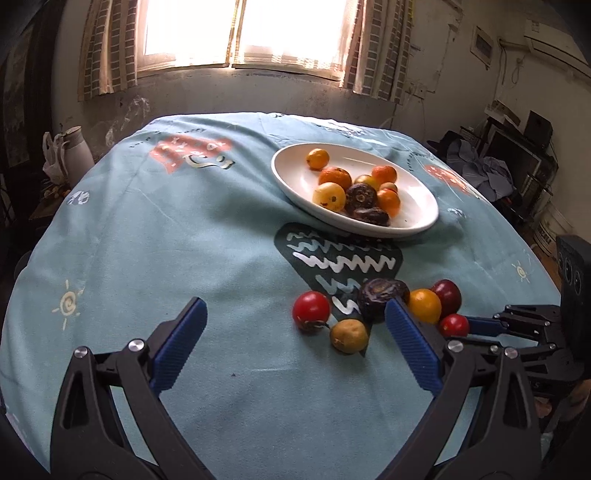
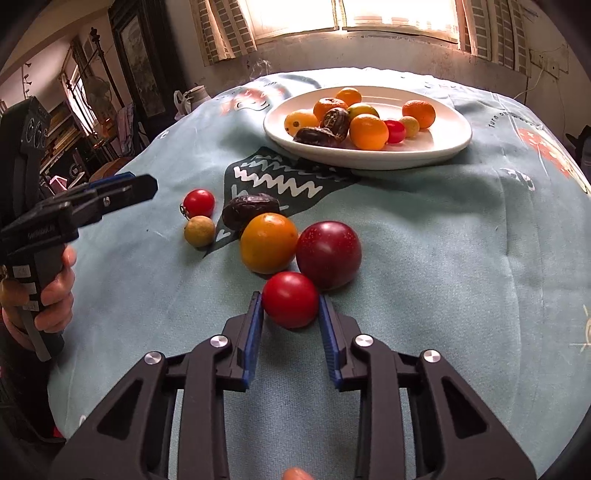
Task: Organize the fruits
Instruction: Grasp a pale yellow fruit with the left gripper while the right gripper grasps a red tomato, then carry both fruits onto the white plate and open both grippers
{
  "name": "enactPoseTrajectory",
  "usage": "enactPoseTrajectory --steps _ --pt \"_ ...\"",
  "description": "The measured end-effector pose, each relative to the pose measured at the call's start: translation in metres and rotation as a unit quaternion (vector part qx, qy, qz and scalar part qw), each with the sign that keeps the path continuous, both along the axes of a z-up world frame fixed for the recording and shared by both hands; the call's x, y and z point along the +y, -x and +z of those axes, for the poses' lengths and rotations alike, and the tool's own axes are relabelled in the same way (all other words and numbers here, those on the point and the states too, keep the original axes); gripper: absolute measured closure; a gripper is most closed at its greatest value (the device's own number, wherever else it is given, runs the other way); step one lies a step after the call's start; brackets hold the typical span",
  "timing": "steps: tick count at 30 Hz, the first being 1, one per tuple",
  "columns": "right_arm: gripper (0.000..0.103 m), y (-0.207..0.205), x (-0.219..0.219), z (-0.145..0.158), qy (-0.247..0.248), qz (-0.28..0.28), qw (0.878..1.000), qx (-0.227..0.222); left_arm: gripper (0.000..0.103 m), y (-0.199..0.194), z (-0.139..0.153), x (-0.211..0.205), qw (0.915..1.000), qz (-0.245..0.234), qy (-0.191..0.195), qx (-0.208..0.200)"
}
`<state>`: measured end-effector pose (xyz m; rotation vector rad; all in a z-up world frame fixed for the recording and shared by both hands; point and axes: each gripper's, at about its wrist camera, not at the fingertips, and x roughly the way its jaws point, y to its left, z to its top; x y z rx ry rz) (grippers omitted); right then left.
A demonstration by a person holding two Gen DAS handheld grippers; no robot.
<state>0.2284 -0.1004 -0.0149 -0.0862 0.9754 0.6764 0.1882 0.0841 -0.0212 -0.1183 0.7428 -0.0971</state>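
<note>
Right wrist view: a white oval plate [image 2: 436,147] sits at the far side of the table, on the light blue printed tablecloth [image 2: 461,258]. It holds a heap of small fruit: several oranges, among them one large one at the front [image 2: 368,132], yellow fruits, a small red one and two dark wrinkled ones (these look like dates or shrivelled passion fruit, hard to tell which).

Nearer, loose on the cloth, lies a second cluster. The right gripper [image 2: 290,304] has its blue pads on either side of a red cherry tomato [image 2: 290,300], closed onto it, low at the cloth. Just beyond and touching the tomato are a dark red plum [image 2: 328,254] and an orange-yellow fruit [image 2: 268,242]. Farther left are a dark wrinkled fruit [image 2: 251,209], a second red tomato [image 2: 199,203] and a small tan fruit [image 2: 199,231].

The left gripper [image 1: 295,314] hangs above the near cloth with its jaws spread wide, holding nothing; the second tomato and tan fruit lie between its fingers and just ahead. The plum and orange-yellow fruit crowd the gripped tomato on its far side, between it and the plate.

A pale jug [image 1: 75,149] stands off the table's far left edge, below the bright window [image 1: 240,29].
</note>
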Motion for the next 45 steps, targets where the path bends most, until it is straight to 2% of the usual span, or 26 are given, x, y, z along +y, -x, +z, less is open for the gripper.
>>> enactPoseTrajectory --steps 1,3,5,8,11,17,22,29,35,42,45 --pt "0.073 0.000 -0.001 0.002 -0.003 -0.002 1.000 -0.002 0.012 0.001 -0.001 -0.007 0.9997 -0.022 -0.004 0.002" --pt "0.072 -0.001 -0.003 0.003 -0.006 -0.006 1.000 -0.003 0.032 0.001 -0.006 -0.021 0.9981 -0.059 -0.013 0.014" --pt "0.072 -0.001 -0.002 0.003 -0.005 -0.007 1.000 -0.002 0.044 -0.002 -0.015 -0.031 0.9960 -0.079 -0.021 0.035" --pt "0.072 -0.001 -0.002 0.003 -0.004 -0.007 1.000 -0.003 0.046 -0.005 -0.024 -0.038 0.9941 -0.087 -0.031 0.056" --pt "0.072 0.000 -0.002 0.003 -0.003 -0.007 1.000 -0.004 0.047 -0.007 -0.026 -0.038 0.9941 -0.087 -0.027 0.059" --pt "0.072 0.000 -0.003 0.003 -0.001 -0.006 1.000 -0.005 0.062 -0.013 -0.035 -0.040 0.9927 -0.089 -0.022 0.079" --pt "0.073 0.002 -0.003 0.005 -0.001 -0.004 1.000 -0.010 0.062 -0.022 -0.037 -0.038 0.9940 -0.069 -0.012 0.084" --pt "0.073 0.003 -0.002 0.005 0.002 -0.003 1.000 -0.010 0.063 -0.031 -0.042 -0.043 0.9941 -0.057 -0.023 0.089" --pt "0.073 0.003 -0.001 0.005 0.002 -0.003 1.000 -0.009 0.074 -0.028 -0.043 -0.045 0.9944 -0.051 -0.041 0.083" --pt "0.073 0.003 -0.002 0.006 -0.008 0.003 1.000 -0.006 0.075 -0.023 -0.038 -0.042 0.9954 -0.053 -0.020 0.078" --pt "0.072 0.006 -0.003 0.013 -0.060 0.031 0.998 0.008 0.075 -0.017 -0.030 -0.038 0.9963 -0.055 0.017 0.064"
